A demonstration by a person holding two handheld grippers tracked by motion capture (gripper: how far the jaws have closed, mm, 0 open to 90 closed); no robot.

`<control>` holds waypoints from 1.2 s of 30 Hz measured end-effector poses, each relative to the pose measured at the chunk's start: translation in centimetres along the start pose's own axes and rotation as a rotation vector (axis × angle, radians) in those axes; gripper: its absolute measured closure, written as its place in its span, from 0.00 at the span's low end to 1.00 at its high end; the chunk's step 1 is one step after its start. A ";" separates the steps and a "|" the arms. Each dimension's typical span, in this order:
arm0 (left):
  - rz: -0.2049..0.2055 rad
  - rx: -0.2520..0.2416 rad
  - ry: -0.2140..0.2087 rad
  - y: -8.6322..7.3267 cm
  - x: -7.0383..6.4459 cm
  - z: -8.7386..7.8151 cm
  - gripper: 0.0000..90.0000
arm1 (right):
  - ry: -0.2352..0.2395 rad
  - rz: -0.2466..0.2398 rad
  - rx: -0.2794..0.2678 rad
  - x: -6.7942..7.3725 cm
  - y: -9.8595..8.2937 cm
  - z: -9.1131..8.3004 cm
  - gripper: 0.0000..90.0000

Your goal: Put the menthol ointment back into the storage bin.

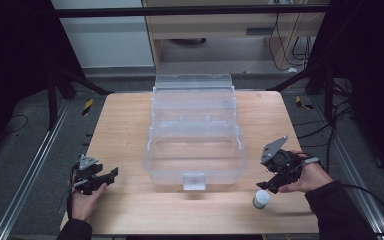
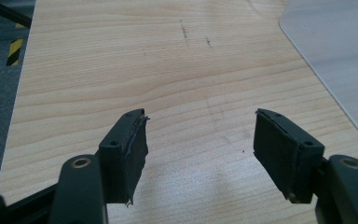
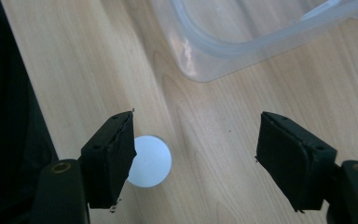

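Between the wide-spread jaws of the right gripper [image 3: 196, 158] lies bare wooden table [image 3: 205, 140]; nothing is held. Beside and partly behind its left jaw in the right gripper view stands a small bottle with a white cap [image 3: 150, 161], upright on the wood. Beyond the fingertips sits the rounded corner of a clear plastic box [image 3: 214, 51]. The left gripper [image 2: 200, 140] is likewise spread wide over bare wood, empty, the box edge [image 2: 335, 60] off past its right jaw. Seen from above, the bottle [image 1: 261, 199] is just below the right gripper [image 1: 268, 186], near the table's front edge.
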State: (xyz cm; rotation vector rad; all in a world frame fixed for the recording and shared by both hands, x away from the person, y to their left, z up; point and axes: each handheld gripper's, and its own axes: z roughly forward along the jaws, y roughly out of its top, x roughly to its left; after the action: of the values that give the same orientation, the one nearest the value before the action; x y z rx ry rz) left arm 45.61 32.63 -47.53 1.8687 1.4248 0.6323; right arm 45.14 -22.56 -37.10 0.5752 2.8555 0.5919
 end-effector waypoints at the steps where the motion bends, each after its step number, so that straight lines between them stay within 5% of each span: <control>1: 0.000 0.001 -0.001 0.0 0.0 0.0 0.38 | 0.006 -0.006 0.010 0.1 0.0 0.1 0.32; 24: 0.005 0.005 -0.003 0.0 -0.1 0.0 0.38 | 0.107 -0.171 0.136 1.7 -0.8 2.6 0.41; 36: 0.005 0.005 -0.004 0.1 -0.2 0.1 0.38 | 0.116 -0.190 0.192 2.0 -1.3 4.2 0.42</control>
State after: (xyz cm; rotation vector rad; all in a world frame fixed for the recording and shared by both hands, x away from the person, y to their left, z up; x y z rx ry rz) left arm 45.70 32.42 -47.48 1.8770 1.4204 0.6283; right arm 43.92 -21.42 -41.64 0.2984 3.0512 0.3333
